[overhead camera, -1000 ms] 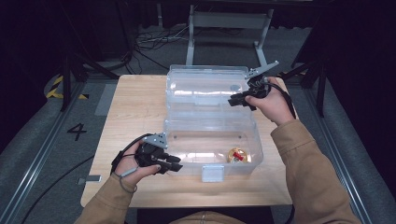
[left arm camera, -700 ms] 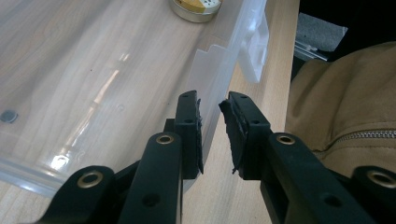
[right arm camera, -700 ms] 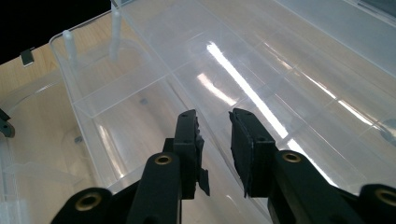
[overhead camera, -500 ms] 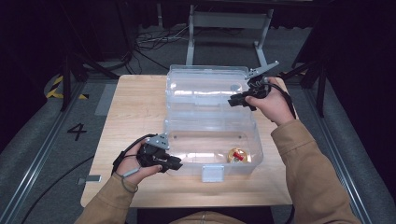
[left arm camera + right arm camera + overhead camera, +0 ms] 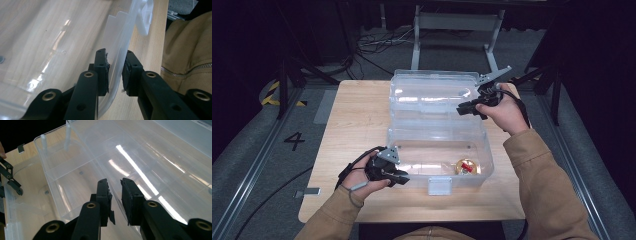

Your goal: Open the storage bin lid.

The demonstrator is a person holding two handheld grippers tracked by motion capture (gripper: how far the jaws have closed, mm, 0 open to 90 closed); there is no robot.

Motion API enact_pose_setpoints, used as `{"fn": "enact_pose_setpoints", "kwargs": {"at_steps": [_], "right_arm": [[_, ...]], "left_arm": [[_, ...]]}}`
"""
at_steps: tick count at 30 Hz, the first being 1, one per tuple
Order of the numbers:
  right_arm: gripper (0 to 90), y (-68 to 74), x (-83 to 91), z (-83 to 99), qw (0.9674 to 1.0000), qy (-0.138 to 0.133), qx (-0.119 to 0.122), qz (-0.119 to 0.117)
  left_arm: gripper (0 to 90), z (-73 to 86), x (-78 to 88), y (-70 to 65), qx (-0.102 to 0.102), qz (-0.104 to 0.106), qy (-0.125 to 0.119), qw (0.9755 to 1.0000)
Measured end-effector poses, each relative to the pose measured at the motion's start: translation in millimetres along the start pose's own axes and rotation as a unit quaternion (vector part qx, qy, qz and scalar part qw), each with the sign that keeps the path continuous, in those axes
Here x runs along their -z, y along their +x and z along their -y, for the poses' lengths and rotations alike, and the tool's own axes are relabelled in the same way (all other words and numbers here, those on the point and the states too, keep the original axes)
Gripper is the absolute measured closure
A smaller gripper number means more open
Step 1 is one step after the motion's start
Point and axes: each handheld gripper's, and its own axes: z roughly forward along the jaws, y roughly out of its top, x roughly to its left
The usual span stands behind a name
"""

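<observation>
- Left claw (image 5: pixel 115 72) clamped on front wall of clear box (image 5: pixel 472 155), jaws just closed further.
- Right claw (image 5: pixel 115 195) closing on box lid (image 5: pixel 432 95) edge; contact unclear.

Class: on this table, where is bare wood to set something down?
Free: the wide strip of table left of the clear box, and a narrow front strip. Crowded: the right edge, beside the open lid.

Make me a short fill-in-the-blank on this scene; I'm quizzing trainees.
1. The clear plastic box stands on a ____ table.
2. The box's lid is ____.
3. The left claw has the box's ____ between its pads.
4. The small gold thing lies ____ the box.

Missing: wooden; open; wall; inside
</observation>
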Motion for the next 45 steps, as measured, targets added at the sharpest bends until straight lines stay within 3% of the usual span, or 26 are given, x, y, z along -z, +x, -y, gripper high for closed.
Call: {"fn": "enact_pose_setpoints", "kwargs": {"at_steps": [45], "right_arm": [[79.6, 28.2, 18.7, 9.8, 0.9995, 0.0, 0.028, -0.013]], "left_arm": [[76.5, 2.1, -3.0, 3.3, 0.008, 0.012, -0.012, 0.9998]]}}
